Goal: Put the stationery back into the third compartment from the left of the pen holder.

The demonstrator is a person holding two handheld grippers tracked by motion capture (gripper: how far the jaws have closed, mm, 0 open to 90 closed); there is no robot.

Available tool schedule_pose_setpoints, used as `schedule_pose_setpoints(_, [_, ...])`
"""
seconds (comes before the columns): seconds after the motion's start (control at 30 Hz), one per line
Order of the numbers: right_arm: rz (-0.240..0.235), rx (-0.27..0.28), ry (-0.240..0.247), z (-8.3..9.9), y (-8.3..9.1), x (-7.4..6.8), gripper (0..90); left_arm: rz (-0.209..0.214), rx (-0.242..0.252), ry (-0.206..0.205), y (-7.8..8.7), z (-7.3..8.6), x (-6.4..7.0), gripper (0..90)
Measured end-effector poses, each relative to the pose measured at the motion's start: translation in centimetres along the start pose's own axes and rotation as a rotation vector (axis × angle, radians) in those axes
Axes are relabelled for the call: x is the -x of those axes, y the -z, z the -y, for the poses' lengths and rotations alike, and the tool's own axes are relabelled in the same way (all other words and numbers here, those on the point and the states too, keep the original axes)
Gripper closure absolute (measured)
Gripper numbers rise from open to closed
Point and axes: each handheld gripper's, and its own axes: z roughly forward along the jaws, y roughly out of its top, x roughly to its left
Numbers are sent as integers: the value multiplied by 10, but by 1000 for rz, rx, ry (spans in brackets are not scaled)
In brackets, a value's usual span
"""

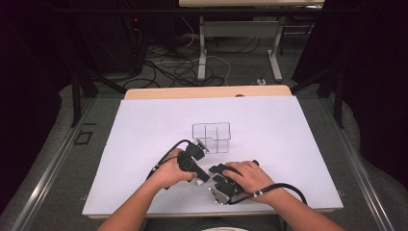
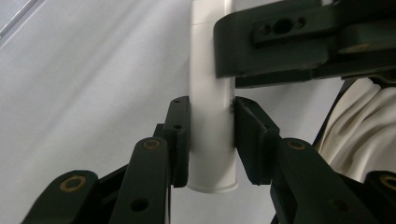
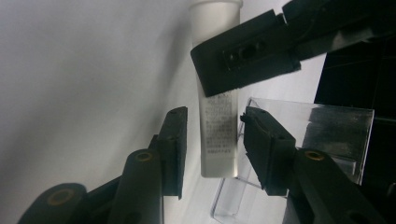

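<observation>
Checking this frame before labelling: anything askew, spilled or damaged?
Nothing spilled or broken. One oddity: the white tube is held off the table by the left gripper, clamped near its cap end, while the right gripper straddles its flat printed end with gaps on both sides. The clear divided organizer stands upright on the white table.

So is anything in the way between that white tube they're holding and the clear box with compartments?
Nothing visible. The left gripper is clamped on the white tube. In the high view, only bare white table lies between the grippers and the clear divided box just beyond, whose top looks open.
</observation>
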Motion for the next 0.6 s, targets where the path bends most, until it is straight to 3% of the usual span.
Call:
schedule_pose_setpoints(0.27, [-11,-23,25,-2,-2,-1,630,32,0,-12,0,-5,6,677])
schedule_pose_setpoints(0.43, [2,-36,38,-3,-4,-2,692,43,2,-18,0,-7,8,677])
schedule_pose_setpoints(0.6, [-3,-41,58,-3,-4,-1,701,51,14,-7,-1,-6,7,675])
